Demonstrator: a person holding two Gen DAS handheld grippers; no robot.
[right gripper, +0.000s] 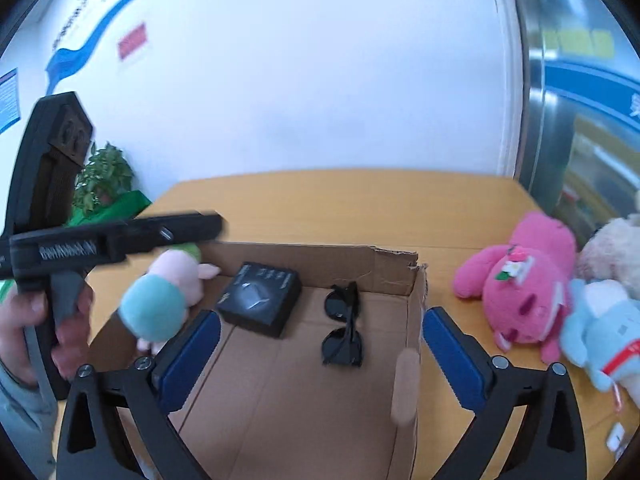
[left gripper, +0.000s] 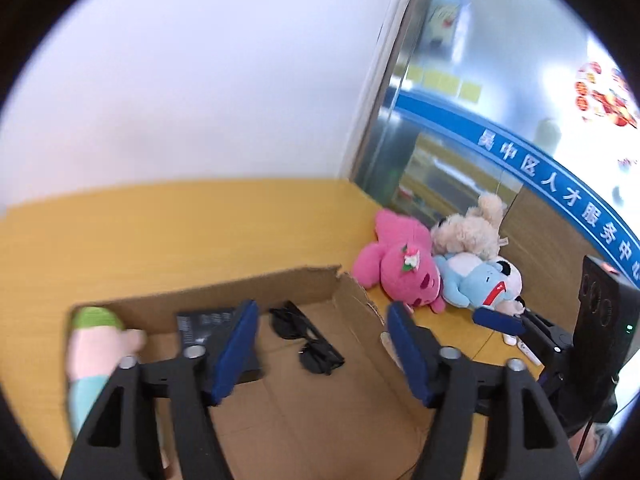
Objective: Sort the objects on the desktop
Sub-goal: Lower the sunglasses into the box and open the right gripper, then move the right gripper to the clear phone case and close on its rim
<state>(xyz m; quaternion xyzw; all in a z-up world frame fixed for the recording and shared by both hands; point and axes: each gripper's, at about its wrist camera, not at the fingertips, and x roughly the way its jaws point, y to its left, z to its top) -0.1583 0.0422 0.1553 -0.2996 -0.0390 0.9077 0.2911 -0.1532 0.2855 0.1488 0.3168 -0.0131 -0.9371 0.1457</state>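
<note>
Both grippers, left gripper point(left gripper: 320, 344) and right gripper point(right gripper: 320, 356), hang wide apart, gripping nothing, over cardboard box point(right gripper: 280, 400) holding sunglasses point(right gripper: 343, 330).

Yellow-orange table point(right gripper: 328, 204) against a white wall point(right gripper: 304, 80). Potted plant point(right gripper: 105, 178) beyond the table's far left corner, something green point(right gripper: 120, 206) just below it. Blue banner point(left gripper: 560, 184) with white characters across the glass partition point(left gripper: 448, 128); red stickers point(left gripper: 604, 94) higher up. Blue line point(right gripper: 120, 6) and red label point(right gripper: 133, 42) on the wall.
</note>
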